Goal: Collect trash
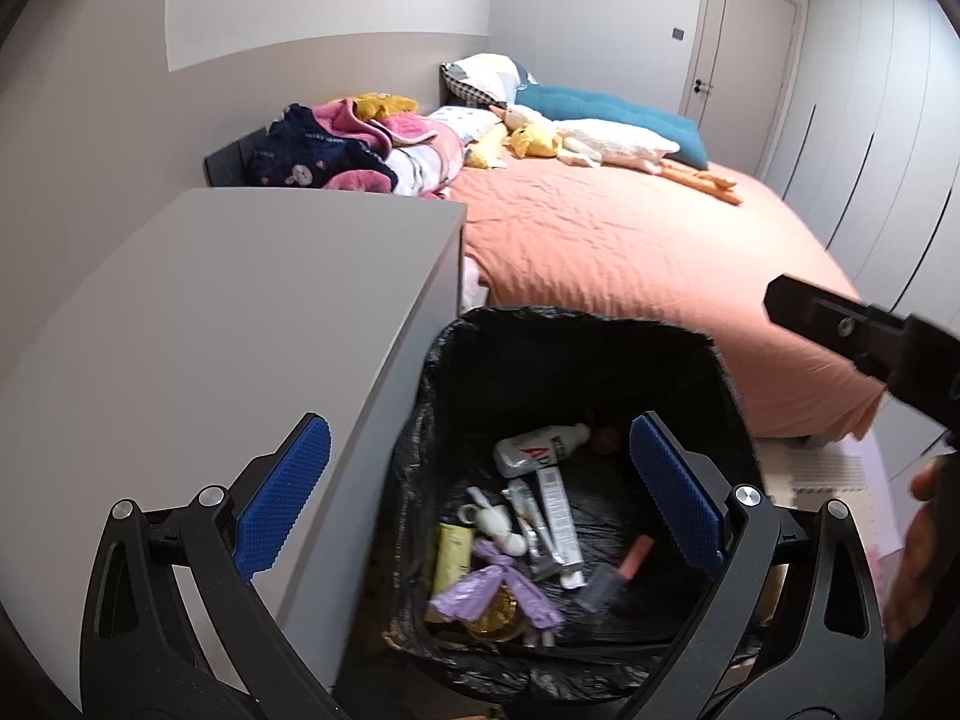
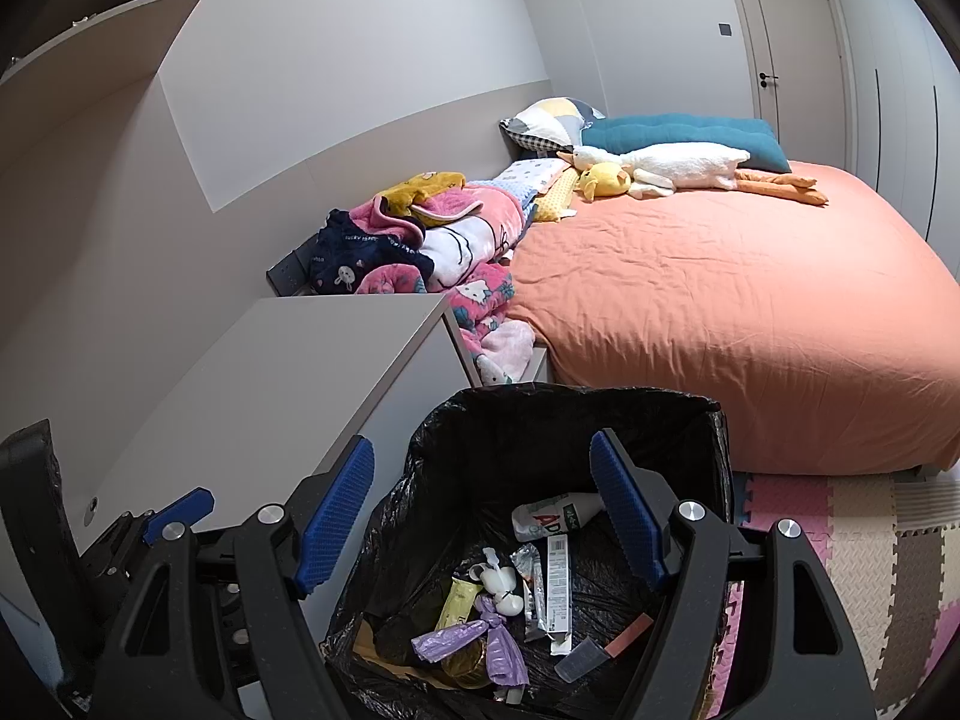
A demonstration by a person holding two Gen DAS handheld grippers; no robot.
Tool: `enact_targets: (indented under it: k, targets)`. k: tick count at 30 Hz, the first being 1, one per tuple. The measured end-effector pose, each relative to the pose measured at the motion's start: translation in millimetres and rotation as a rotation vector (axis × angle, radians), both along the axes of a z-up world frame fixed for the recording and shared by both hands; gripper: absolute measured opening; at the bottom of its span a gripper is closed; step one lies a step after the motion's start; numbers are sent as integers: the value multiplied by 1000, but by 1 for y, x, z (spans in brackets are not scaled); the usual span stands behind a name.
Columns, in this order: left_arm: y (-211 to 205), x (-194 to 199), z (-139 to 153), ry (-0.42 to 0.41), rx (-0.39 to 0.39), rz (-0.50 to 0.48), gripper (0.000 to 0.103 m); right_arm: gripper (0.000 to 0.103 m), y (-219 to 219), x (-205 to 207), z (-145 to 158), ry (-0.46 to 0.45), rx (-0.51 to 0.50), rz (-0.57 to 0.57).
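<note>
A bin lined with a black bag (image 1: pixel 708 360) (image 2: pixel 708 420) stands on the floor between a grey cabinet and the bed. Inside lie a white bottle (image 1: pixel 540 441) (image 2: pixel 555 513), a purple wrapper (image 1: pixel 492 591) (image 2: pixel 474 642), a white tube (image 1: pixel 558 525) (image 2: pixel 557 588), a pink lipstick-like stick (image 1: pixel 633 558) (image 2: pixel 627 633) and other scraps. My left gripper (image 1: pixel 480 498) is open and empty above the bin's left side. My right gripper (image 2: pixel 483 525) is open and empty above the bin; part of it shows at the right of the left wrist view (image 1: pixel 864 342).
A grey cabinet (image 1: pixel 210 330) (image 2: pixel 288 372) stands left of the bin. A bed with an orange cover (image 1: pixel 630 252) (image 2: pixel 750 300) holds blankets, pillows and plush toys. Foam floor mats (image 2: pixel 864 546) lie right of the bin. A door (image 2: pixel 792 42) is at the far wall.
</note>
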State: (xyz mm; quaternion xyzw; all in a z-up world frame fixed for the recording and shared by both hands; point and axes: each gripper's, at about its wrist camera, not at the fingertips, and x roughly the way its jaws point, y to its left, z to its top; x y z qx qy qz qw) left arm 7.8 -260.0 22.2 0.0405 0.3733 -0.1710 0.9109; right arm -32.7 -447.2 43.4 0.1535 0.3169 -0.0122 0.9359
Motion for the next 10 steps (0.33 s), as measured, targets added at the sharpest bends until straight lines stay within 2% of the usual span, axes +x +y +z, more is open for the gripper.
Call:
enact_targets:
  k: [10]
  targets:
    - [-3,1,-4,28,6,-12,97,75,1,-3,-5,2,1,-1]
